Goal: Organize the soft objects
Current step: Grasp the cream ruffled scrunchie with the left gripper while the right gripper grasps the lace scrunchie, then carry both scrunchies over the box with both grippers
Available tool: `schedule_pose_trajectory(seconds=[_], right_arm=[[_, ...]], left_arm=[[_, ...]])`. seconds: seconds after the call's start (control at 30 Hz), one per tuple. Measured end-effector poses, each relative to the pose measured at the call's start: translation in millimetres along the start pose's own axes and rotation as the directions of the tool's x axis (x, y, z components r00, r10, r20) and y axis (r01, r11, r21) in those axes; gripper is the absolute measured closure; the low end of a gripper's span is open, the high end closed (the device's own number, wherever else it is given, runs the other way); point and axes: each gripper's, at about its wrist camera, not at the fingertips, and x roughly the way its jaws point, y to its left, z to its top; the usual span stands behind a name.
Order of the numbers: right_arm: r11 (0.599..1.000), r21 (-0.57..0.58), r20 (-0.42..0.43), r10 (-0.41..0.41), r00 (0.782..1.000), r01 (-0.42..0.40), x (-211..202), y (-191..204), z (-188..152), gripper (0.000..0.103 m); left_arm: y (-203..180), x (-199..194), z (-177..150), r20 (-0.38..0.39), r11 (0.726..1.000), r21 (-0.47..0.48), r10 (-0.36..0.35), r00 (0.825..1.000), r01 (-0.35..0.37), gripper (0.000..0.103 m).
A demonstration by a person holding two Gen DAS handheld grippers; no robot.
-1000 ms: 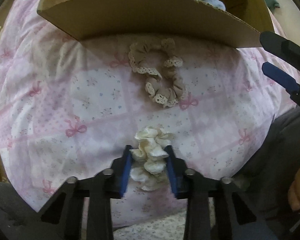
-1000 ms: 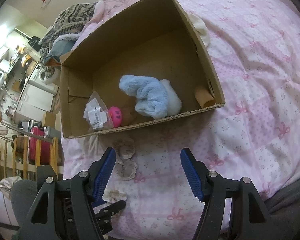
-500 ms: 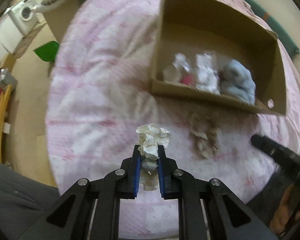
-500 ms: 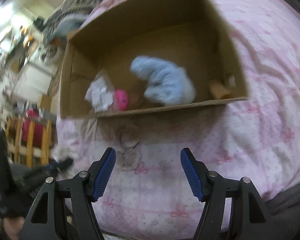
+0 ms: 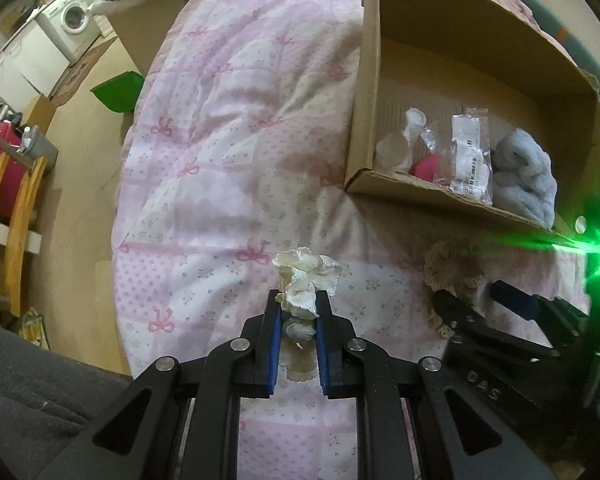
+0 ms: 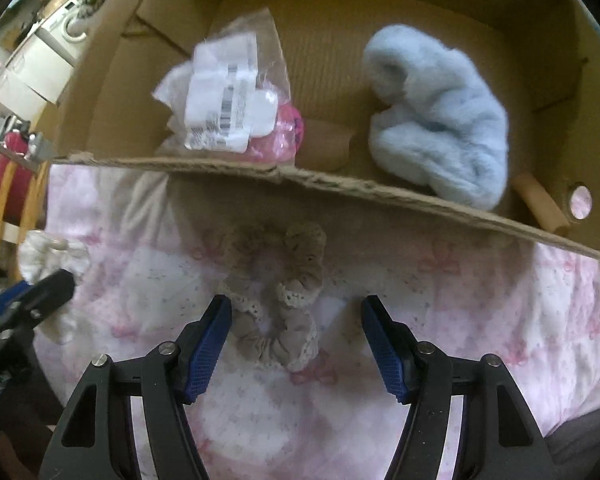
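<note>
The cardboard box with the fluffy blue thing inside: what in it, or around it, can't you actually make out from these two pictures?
- Pink object in the brown cardboard box: mostly covered by a clear labelled plastic bag in both views.
- Label print: too blurred to read.
- Beige lace-trimmed scrunchie: in the left wrist view, partly behind the right gripper and green lens glare.
- Cream satin scrunchie: lower part hidden between the left gripper pads.
</note>
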Motion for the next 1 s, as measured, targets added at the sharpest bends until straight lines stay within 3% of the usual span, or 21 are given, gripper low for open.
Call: schedule_pose_trajectory(seconds=[0.1,0.2,0.23,0.33,0.53,0.7,1.0], right_arm=[[0.999,-0.028,-0.004,-0.025,1.0,0.025,6,2,-1,0.034],[0.993,-0.101,0.009,-0.057,0.998,0.058,6,6,-4,0.057],[0.993,-0.108,0.003,-0.051,0.999,0.051,5,5,-5,0.071],[0.992,-0.118,-0.007,-0.049,0.999,0.048,2,-1,-8,0.091],[0.989,-0.139,-0.011,-0.048,0.999,0.046,-12,-20,-19,0.094],[0.996,-0.085,0.012,0.028,1.0,-0.026,-42,-43,-30,0.094],[0.988,-0.056,0.117,0.15,0.982,-0.144,-107,-70,-47,0.094]], left_arm=[[-1,1,1,-0.004,1.0,0.002,-0.011,1.0,0.011,0.089],[-2,1,0,-0.004,1.0,0.008,-0.017,1.0,0.017,0.089],[-2,1,0,-0.004,1.0,0.01,-0.019,1.0,0.019,0.089],[-5,1,-1,-0.006,1.0,0.017,-0.023,1.0,0.023,0.089],[-7,1,-3,-0.003,0.999,0.025,-0.029,1.0,0.029,0.089],[-7,-3,-4,0.002,0.997,0.017,-0.072,0.997,0.072,0.089],[-13,-25,-8,0.086,0.995,0.047,-0.095,0.992,0.091,0.089]])
